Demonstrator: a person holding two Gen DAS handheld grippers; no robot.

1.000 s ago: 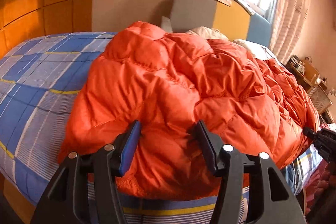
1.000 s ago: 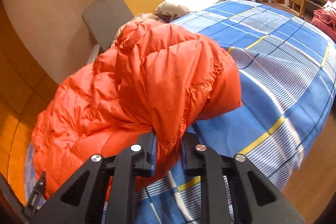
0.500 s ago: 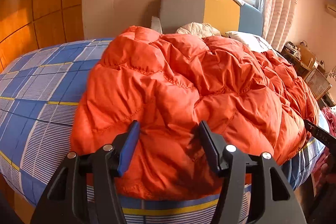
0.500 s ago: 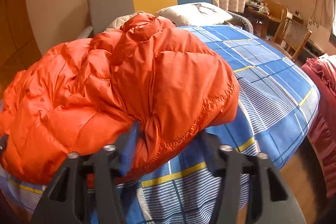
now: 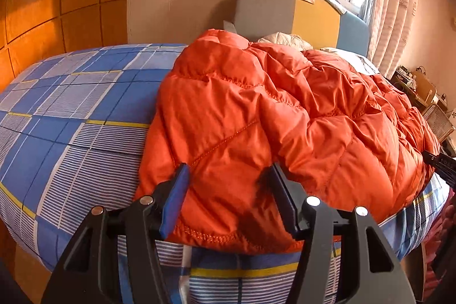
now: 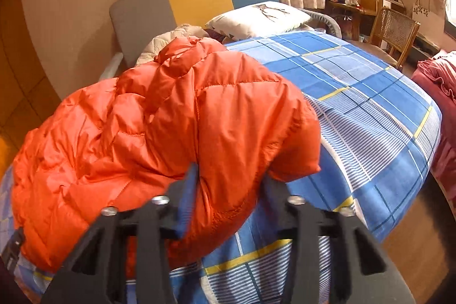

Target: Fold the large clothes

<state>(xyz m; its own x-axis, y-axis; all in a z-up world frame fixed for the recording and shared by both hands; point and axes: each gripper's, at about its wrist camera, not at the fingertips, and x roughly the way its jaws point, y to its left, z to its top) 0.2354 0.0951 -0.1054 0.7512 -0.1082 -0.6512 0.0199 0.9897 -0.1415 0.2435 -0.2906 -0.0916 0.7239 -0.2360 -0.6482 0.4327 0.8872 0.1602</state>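
On the bed [image 5: 71, 116], both half-open hand-held grippers straddle the orange jacket [image 5: 270, 118].

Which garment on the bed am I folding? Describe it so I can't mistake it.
Start at the bed's blue plaid sheet. Heaped along its near edge lies the orange puffer jacket, quilted and shiny, unlike the cream pillow by the headboard.
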